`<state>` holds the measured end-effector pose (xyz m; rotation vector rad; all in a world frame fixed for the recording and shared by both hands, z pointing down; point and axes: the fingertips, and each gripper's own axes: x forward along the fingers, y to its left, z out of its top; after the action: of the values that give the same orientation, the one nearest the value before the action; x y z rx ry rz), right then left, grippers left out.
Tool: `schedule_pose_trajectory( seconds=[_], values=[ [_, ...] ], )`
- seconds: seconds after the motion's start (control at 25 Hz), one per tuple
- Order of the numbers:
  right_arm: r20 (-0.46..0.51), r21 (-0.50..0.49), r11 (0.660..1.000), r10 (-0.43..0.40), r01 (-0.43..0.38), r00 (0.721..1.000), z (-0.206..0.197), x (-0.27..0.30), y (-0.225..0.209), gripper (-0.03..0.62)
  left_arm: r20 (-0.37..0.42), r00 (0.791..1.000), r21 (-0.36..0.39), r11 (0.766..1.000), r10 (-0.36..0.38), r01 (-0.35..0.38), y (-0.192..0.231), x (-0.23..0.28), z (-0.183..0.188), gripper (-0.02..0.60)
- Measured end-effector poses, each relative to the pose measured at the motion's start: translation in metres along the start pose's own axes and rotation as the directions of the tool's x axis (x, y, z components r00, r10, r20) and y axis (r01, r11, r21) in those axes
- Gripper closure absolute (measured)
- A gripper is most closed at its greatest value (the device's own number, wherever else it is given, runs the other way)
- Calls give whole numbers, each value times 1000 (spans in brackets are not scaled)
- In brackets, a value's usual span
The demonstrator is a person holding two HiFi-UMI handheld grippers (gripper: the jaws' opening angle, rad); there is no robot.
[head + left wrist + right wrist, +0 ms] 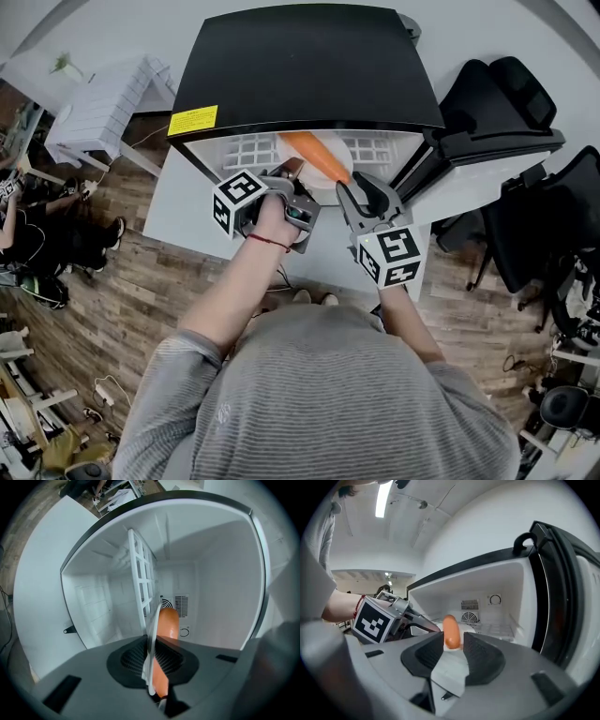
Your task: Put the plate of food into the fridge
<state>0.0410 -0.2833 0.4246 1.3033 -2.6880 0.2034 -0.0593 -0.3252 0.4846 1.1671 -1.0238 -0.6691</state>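
Observation:
A small fridge with a black top (309, 66) stands open, its door (487, 155) swung to the right. An orange sausage (317, 155) lies on a white plate (328, 190) at the fridge mouth, above the white wire shelf (246, 148). My left gripper (292, 172) is shut on the plate's rim; in the left gripper view the plate (151, 665) is edge-on between the jaws, with the sausage (168, 623) beyond. My right gripper (361, 195) is open just right of the plate. The right gripper view shows its jaws (452, 656) apart, with the sausage (451, 632) ahead and the left gripper (417, 620) alongside.
The fridge rests on a white surface (178, 211). Black office chairs (511, 94) crowd the right side behind the open door (562, 597). A white slatted table (98, 108) stands at the left on the wooden floor. A fan grille (469, 605) marks the fridge's back wall.

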Motion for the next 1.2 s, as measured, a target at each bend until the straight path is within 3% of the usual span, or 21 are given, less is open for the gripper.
schedule_pose_trajectory(
  seconds=[0.48,0.68,0.76,0.92,1.2],
  values=[
    [-54,-72,997,-13,9,998,-13,4,-1,485,-12,1000,20,1000,5,-5,0,1,-1,545],
    [-60,-70,998,-16,11,998,-13,5,-2,490,-49,999,98,995,-14,18,-4,0,-1,541],
    [-61,-67,998,-17,13,998,-13,6,-3,490,-75,996,127,990,-48,57,-10,0,-2,496],
    [-61,-67,998,-20,16,998,-12,7,-5,490,-135,988,224,970,-68,98,-19,-2,-8,443],
    [-65,-64,998,-18,14,998,-11,14,-4,491,-207,977,413,900,-58,141,-24,-26,-17,423]
  ],
)
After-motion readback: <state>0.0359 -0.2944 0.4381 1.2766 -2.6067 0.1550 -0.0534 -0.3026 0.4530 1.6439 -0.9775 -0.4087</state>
